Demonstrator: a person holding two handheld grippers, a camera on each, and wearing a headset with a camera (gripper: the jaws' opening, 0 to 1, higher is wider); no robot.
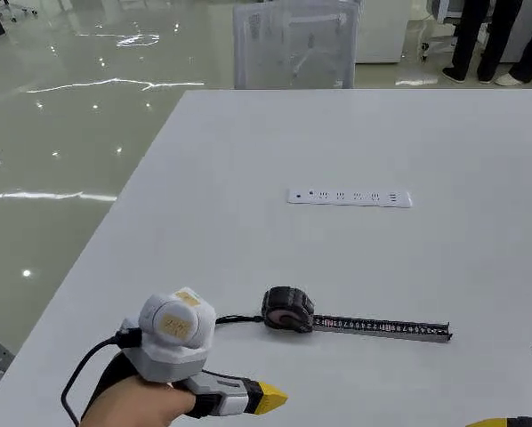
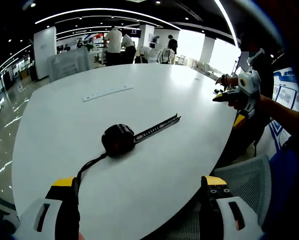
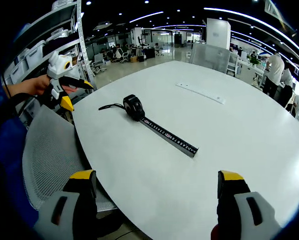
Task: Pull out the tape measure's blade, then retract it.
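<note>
Head view: tape measure, blade out, on table ahead of left tongs and right tongs, both wide, empty.

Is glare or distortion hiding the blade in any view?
Head view: even light, blade sharp, glare streaks only on the floor. Left gripper view: fisheye curves the table, and the windows are blown out upper right. Right gripper view: same curving, blade crisp, no glare on it.

Left tool: white-grey body w/ yellow tips, blk cable at rear.
</note>
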